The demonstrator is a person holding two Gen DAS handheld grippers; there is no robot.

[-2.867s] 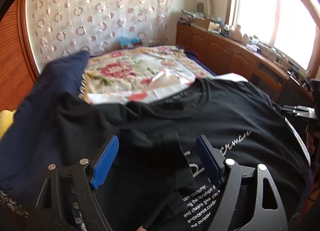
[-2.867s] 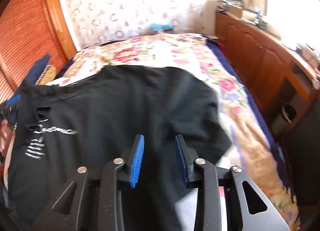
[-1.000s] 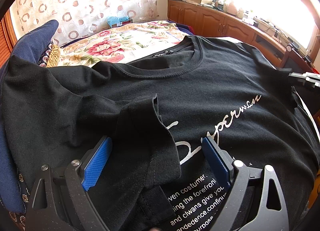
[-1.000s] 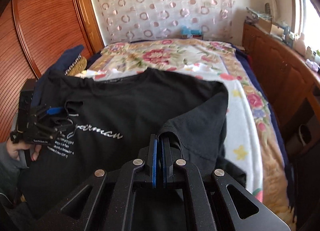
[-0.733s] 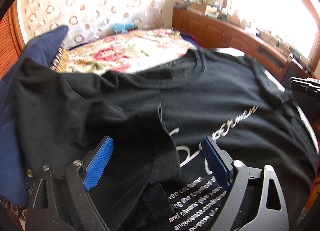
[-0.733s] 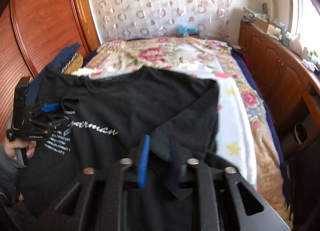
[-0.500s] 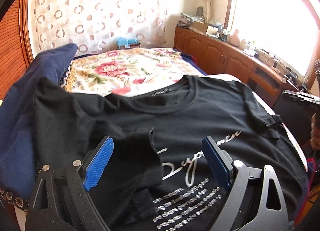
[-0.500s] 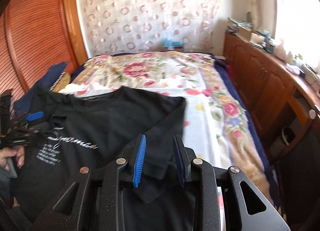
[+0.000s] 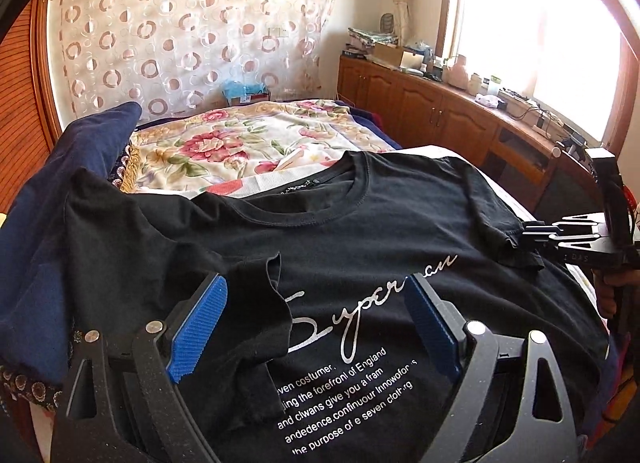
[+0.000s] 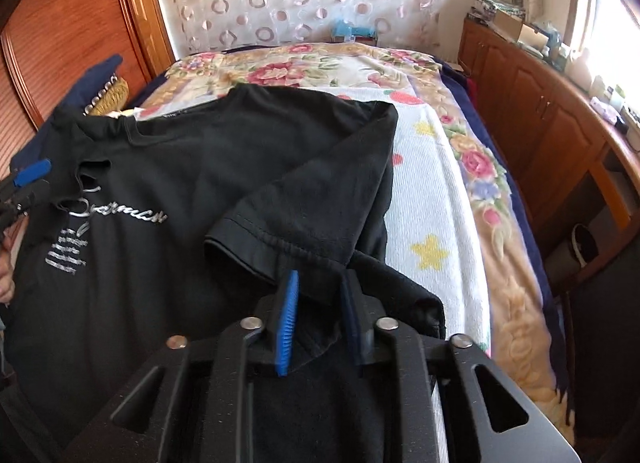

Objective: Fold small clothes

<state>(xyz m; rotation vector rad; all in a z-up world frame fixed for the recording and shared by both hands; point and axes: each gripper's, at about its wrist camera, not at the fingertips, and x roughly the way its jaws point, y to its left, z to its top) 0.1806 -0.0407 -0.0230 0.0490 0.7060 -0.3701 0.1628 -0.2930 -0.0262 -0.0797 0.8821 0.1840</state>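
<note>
Black T-shirt (image 9: 360, 231) face up, sleeves folded inward, left tongs (image 9: 316, 327) wide, right tongs (image 10: 318, 303) narrow

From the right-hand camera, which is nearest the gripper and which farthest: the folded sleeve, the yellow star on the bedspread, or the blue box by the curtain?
From the right gripper:
1. Folded sleeve of the black T-shirt, directly ahead at the fingertips.
2. Yellow star, ahead to the right.
3. Blue box, at the far end against the curtain.

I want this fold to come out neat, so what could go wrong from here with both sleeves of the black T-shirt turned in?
The left sleeve lies bunched and curled between the left gripper's wide-open jaws, so it may crease if pressed flat. The right gripper's open jaws straddle the right sleeve's hem; pulling away could drag it back out. The T-shirt partly overlaps navy clothing, which could snag.
</note>
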